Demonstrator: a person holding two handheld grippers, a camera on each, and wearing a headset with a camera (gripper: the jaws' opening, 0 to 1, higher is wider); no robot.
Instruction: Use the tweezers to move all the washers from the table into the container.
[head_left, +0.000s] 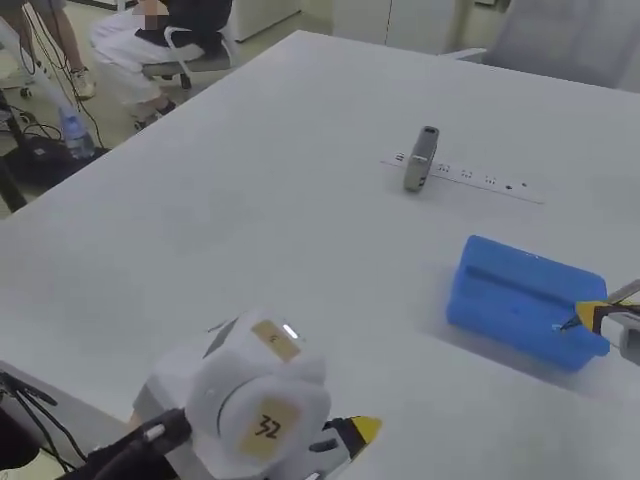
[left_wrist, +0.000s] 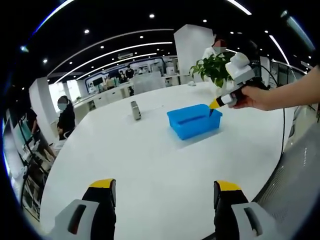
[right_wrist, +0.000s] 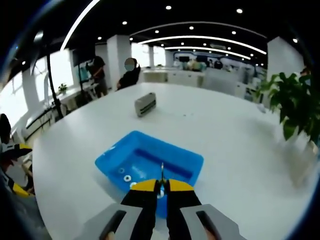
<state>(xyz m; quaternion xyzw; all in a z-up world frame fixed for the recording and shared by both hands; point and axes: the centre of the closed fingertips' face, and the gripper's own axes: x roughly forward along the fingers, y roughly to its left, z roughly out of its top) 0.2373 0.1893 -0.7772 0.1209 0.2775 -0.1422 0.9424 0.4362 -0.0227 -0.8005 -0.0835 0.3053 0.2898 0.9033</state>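
Currently grips the tweezers (right_wrist: 162, 172) in the clenched right gripper (right_wrist: 161, 186), tips poised over the blue container (right_wrist: 175, 155), with several washers (right_wrist: 127, 178) lying inside it. Holds the left gripper (left_wrist: 164, 186), jaws spread wide, above the white table (left_wrist: 150, 165), well apart from the container.

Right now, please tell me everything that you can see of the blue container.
The container is a shallow, open, rectangular tray, blue plastic by its look, with a raised rim and a step along one inner side. It sits flat on the white table. A few small washers lie on its floor. Thin tweezers, held by the right gripper with shut fingers, reach over it; whether their tip touches it I cannot tell.
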